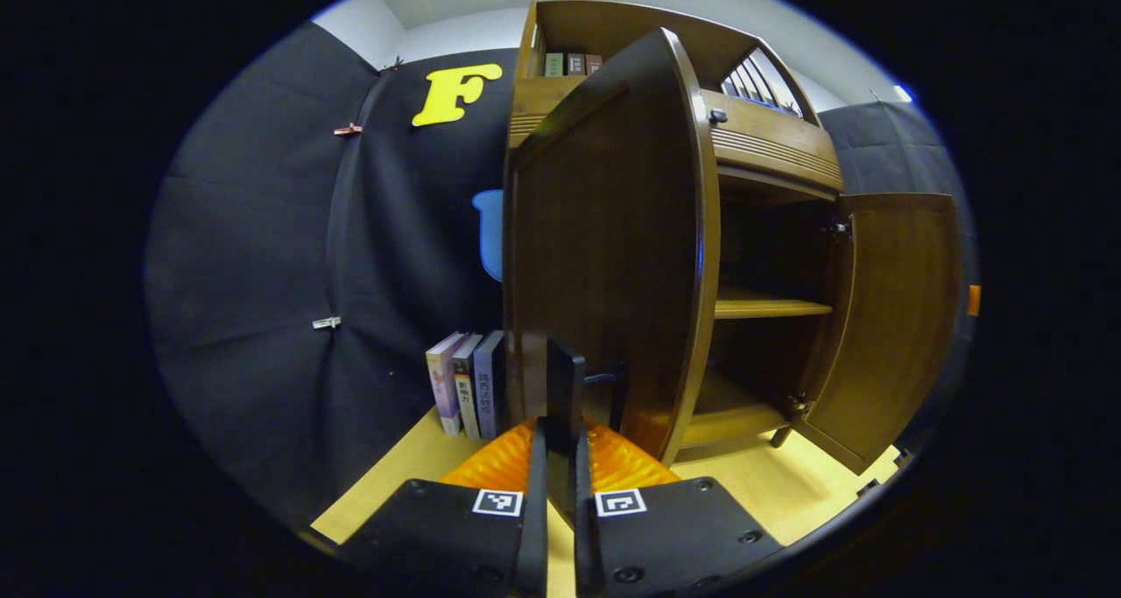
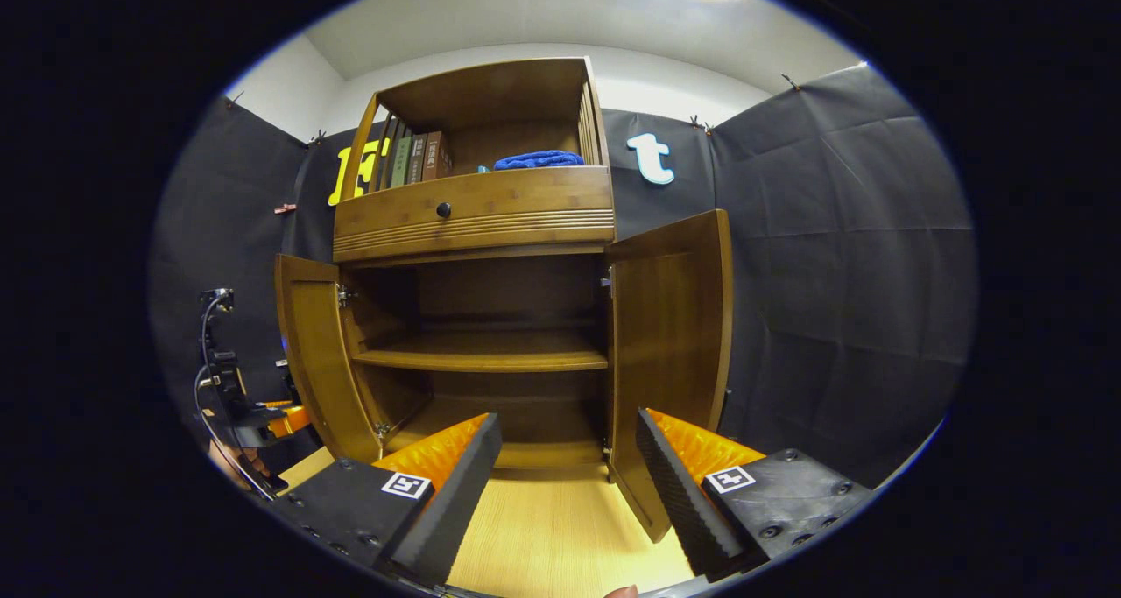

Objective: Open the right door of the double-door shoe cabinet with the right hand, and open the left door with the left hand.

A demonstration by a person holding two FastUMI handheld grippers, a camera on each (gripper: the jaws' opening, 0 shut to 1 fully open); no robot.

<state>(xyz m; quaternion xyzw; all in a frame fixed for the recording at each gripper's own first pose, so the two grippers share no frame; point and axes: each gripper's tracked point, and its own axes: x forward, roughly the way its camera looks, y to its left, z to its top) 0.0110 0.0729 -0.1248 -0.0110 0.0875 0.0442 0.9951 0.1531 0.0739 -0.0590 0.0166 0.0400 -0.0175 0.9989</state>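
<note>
The wooden shoe cabinet [image 2: 477, 221] stands with both doors swung open. In the left gripper view the left door [image 1: 604, 256] looms close, its outer face towards me. My left gripper [image 1: 565, 362] is shut, its tips just off that face near the bottom; anything between them is hidden. The right gripper view has that left gripper [image 2: 254, 423] beyond the left door [image 2: 315, 362]. The right door [image 2: 670, 353] stands out towards me. My right gripper [image 2: 565, 423] is open wide in front of the cabinet's lower compartment, touching nothing.
Inside is a bare shelf [image 2: 482, 357]. Above the doors is a drawer with a dark knob [image 2: 444, 209], then an open shelf with books [image 2: 412, 156] and a blue cloth [image 2: 539, 158]. Three books [image 1: 464, 388] stand left of the cabinet on the pale wood surface [image 2: 543, 528].
</note>
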